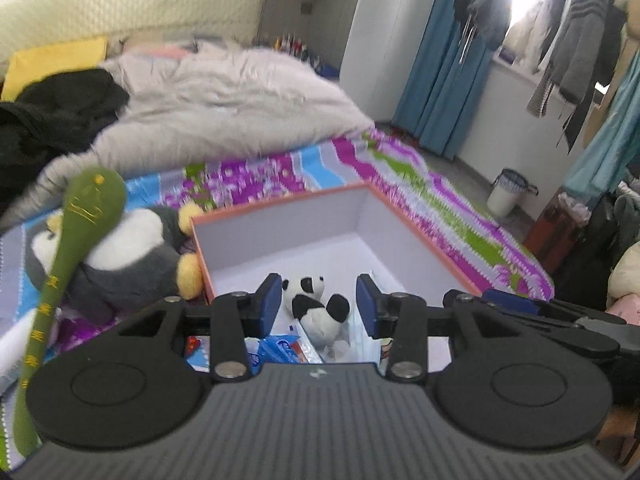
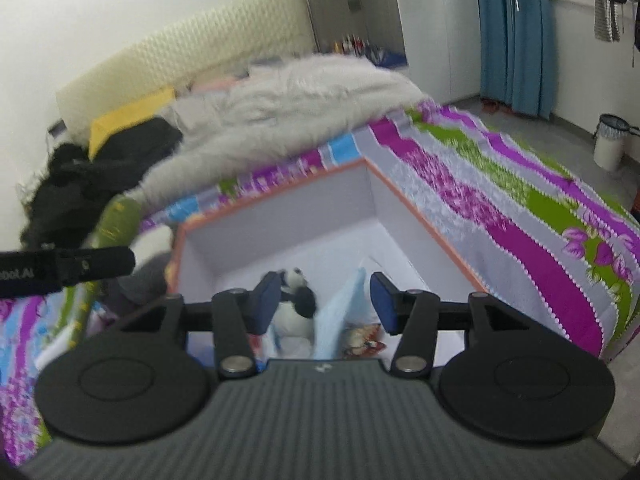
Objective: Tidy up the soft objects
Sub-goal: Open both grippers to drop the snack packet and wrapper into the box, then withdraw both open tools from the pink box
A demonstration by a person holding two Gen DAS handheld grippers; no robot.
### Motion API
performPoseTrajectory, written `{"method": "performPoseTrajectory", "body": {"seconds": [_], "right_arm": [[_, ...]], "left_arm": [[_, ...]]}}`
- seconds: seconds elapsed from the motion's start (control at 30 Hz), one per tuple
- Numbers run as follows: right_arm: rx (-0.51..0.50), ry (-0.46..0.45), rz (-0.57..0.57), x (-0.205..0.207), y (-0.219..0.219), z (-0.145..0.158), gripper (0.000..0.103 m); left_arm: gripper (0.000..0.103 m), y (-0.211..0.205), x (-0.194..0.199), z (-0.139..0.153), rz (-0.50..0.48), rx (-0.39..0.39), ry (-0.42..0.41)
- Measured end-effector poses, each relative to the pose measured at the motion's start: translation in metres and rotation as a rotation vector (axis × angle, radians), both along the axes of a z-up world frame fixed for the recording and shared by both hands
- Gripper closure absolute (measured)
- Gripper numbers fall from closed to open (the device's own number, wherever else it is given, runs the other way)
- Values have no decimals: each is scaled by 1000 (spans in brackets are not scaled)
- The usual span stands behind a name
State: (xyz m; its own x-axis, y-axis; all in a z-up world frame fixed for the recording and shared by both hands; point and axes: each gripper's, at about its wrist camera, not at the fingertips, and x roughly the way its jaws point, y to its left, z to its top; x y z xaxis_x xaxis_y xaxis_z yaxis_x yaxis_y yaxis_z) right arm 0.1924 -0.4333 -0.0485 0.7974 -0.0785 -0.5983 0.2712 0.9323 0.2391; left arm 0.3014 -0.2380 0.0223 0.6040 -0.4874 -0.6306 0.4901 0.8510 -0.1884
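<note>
1. The left gripper (image 1: 318, 304) hovers part-open and empty over an orange-rimmed box (image 1: 280, 202) on the bed.
2. The right gripper (image 2: 322, 304) is likewise part-open, holding nothing.
3. A panda plush (image 1: 316, 306) lies inside the box; a penguin plush (image 1: 132, 256) rests outside, touching its left wall.

The long green plush stick (image 1: 60, 264) has yellow stitched signs running down it and a yellow stitched mark on its round top — they are too blurry to read. In the right wrist view, a black bar (image 2: 68, 270) at the left edge shows white letters, cut off by the edge — they look like "bot.AI". No other words can be read.
</note>
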Motion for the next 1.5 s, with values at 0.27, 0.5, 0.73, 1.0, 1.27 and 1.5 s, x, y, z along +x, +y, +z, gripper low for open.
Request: {"method": "performPoseTrajectory", "body": {"seconds": [0.27,0.5,0.73,1.0,1.27,1.5], "right_arm": [[-33,-133,19,-47,34,51,51],[-53,-207,43,-87,70,77,51],[-57,-225,109,-115,113,81,51],[-60,-202,215,-134,164,69,51],[-52,-150,302,-146,206,47,51],[-55,-116,362,-148,227,33,51]], "left_arm": [[56,49,-63,51,17,-34,-117],[56,103,-121,75,49,-44,-189],[56,163,-166,73,119,-55,-189],[56,222,-200,48,213,-51,-152],[56,256,-222,19,274,-31,-104],[56,264,-228,-1,302,-18,-81]]}}
